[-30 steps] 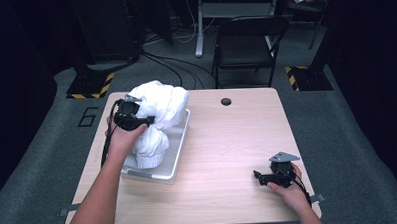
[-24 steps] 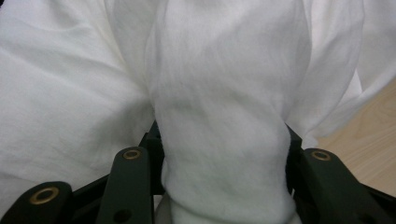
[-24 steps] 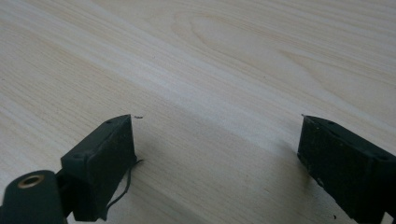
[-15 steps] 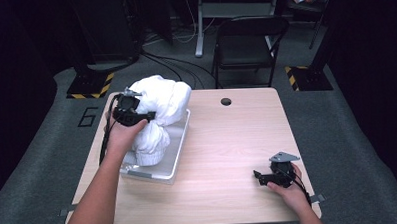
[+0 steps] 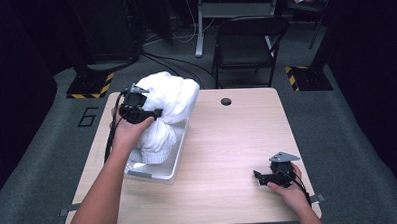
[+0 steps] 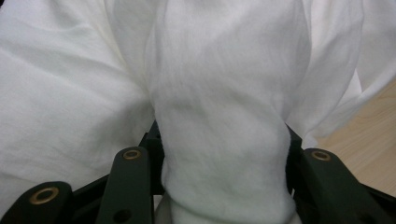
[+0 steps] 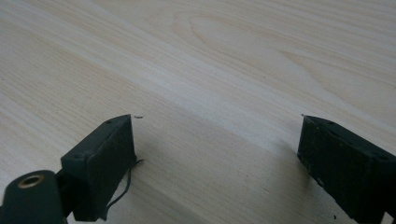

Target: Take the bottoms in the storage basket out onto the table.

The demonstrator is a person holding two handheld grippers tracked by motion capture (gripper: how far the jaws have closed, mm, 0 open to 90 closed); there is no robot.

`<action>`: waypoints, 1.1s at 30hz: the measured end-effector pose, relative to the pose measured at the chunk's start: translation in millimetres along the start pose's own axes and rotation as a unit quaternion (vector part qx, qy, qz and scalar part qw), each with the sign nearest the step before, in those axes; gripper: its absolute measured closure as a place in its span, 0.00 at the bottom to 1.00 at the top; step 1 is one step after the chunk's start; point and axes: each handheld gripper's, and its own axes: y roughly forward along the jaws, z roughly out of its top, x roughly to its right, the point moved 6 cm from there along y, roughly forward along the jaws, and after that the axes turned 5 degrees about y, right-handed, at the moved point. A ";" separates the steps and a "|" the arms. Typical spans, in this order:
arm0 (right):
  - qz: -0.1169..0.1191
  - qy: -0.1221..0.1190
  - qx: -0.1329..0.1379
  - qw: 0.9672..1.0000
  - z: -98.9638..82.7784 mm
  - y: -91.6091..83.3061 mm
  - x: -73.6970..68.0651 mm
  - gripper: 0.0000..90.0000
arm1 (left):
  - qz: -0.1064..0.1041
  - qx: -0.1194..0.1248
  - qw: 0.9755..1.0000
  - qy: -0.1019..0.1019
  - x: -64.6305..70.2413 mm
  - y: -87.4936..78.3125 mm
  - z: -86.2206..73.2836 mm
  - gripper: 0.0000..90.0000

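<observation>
From the high view, the left gripper (image 5: 154, 113) clamps a white cloth (image 5: 168, 95) above a clear tray (image 5: 168, 170) near the table's (image 5: 228, 151) left edge; part of the cloth hangs into the tray. The right gripper (image 5: 259, 176) rests near the front right corner. A "6" (image 5: 88, 117) is painted on the floor left of the table.

The left gripper view shows the jaws pinching a bunched neck of cloth (image 6: 224, 140).

The right gripper view shows jaws spread wide over bare wood (image 7: 219, 70), holding nothing.
</observation>
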 end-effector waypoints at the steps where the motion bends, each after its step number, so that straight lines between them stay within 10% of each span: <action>1: 0.000 -0.001 0.000 1.000 0.1 0.1 0.2 0.11 | -0.005 0.002 1.000 0.002 5.4 1.2 3.8 0.61; 33: 0.000 -0.002 0.000 1.000 0.0 0.0 0.4 0.11 | -0.063 0.012 0.997 0.046 89.2 39.2 44.7 0.61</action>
